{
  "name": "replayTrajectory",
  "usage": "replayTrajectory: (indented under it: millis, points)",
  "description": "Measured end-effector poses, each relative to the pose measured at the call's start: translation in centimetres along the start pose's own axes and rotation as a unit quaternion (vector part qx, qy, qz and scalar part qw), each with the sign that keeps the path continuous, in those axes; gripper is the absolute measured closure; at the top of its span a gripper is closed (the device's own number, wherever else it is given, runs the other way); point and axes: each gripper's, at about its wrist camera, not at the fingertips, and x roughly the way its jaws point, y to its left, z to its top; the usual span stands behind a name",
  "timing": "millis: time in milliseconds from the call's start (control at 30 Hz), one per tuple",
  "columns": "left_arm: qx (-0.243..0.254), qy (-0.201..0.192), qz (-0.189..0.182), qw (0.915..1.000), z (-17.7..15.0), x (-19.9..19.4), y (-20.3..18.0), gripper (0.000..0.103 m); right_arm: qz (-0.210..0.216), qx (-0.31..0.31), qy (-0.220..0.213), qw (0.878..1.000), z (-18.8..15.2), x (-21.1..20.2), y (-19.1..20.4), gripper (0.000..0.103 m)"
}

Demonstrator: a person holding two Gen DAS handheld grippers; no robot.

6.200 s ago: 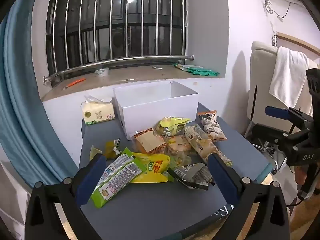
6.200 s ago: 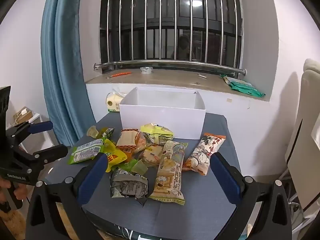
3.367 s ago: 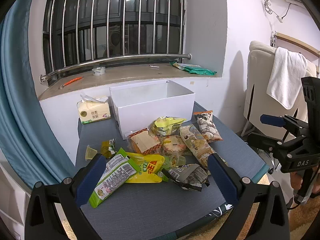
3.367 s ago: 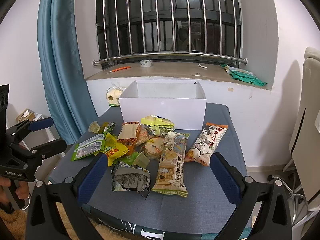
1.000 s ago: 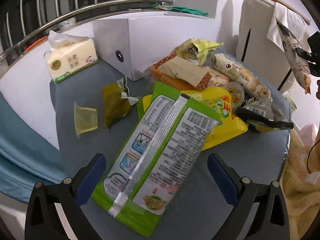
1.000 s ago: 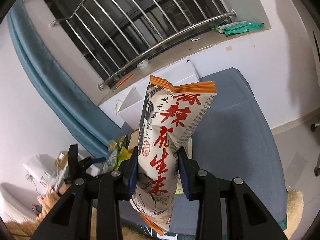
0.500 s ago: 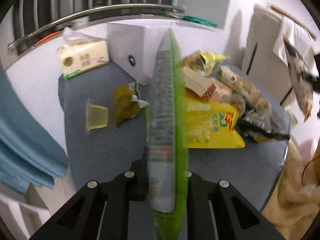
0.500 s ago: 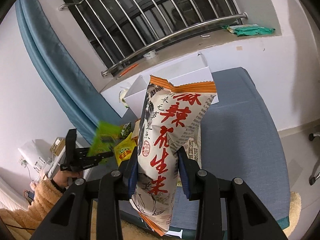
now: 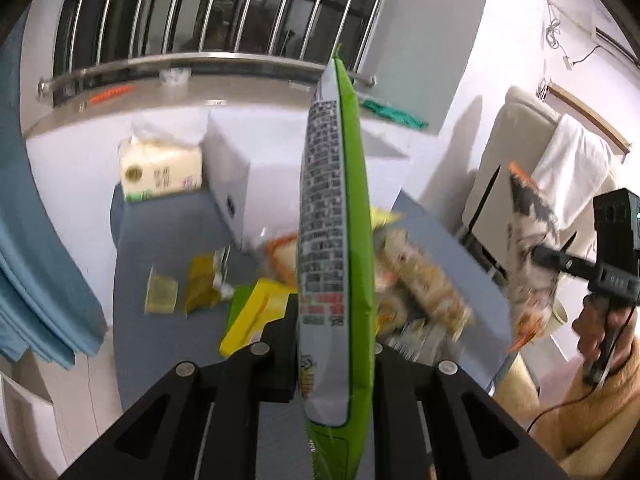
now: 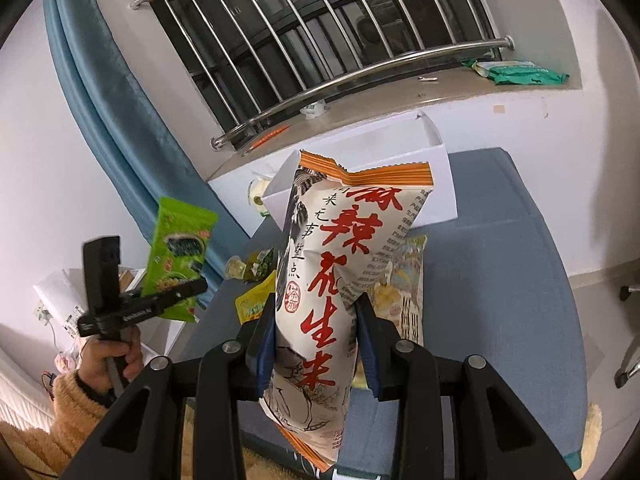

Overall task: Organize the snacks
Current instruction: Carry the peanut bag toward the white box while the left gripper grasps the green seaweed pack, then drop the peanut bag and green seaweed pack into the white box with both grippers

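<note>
Holding one snack packet in each gripper above the pile

Gripping a green snack packet (image 9: 338,240) edge-on, the left gripper (image 9: 336,344) has its jaws clenched on the packet's lower half, so the packet runs up the centre of the left wrist frame. In the right wrist frame the same packet shows at centre left, green face outward, clear of the surface.

The right gripper (image 10: 316,336) has its jaws clamped on a spicy peanut packet (image 10: 340,280), white with red characters and an orange crimped top, standing upright in the middle of that frame. In the left wrist frame this packet appears blurred at the right edge, off the surface.

A grey-blue surface (image 10: 500,264) carries the remaining snacks: a yellow packet (image 9: 256,312) at lower centre, a long beige packet (image 10: 404,280) just behind the peanut packet, a small olive sachet (image 9: 202,284) and a pale jelly cup (image 9: 161,294) to the left. Several more lie blurred between them.

A white box (image 10: 432,188) sits open at the far edge of the surface, beneath the window ledge. A tissue pack (image 9: 162,172) stands just left of the box. Blue curtain (image 10: 104,92) fills the left side, and barred window (image 9: 208,8) the top
</note>
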Motion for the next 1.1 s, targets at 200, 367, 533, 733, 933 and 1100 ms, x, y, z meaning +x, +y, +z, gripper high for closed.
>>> replayTrajectory:
  millis: [200, 367, 533, 733, 933, 1100]
  points:
    - [0.029, -0.04, 0.012, 0.9987, 5.0, 0.2, -3.4, 0.088, -0.023, -0.039, -0.017, 0.999, 4.5, 1.1, 0.9, 0.064]
    - [0.025, -0.051, 0.024, 0.9981, 10.3, 2.5, -3.6, 0.088, -0.042, -0.058, -0.031, 0.997, 10.6, 3.4, 0.7, 0.064]
    - [-0.008, -0.03, 0.031, 0.999, 15.1, 6.6, -1.8, 0.088, -0.077, -0.066, -0.015, 0.995, 17.1, 8.3, -0.5, 0.064]
    - [-0.015, -0.004, 0.063, 0.9979, 18.7, 11.2, -0.1, 0.088, -0.105, -0.049, 0.023, 0.993, 22.1, 13.8, -3.2, 0.064]
    - [-0.025, 0.029, 0.095, 0.9948, 20.3, 14.6, 1.3, 0.038, -0.135, -0.047, 0.044, 0.989, 23.9, 17.6, -4.8, 0.041]
    - [-0.032, 0.034, 0.116, 0.9921, 18.9, 15.4, 2.1, 0.0, -0.123, 0.007, 0.02, 0.992, 23.9, 17.1, -6.5, 0.0]
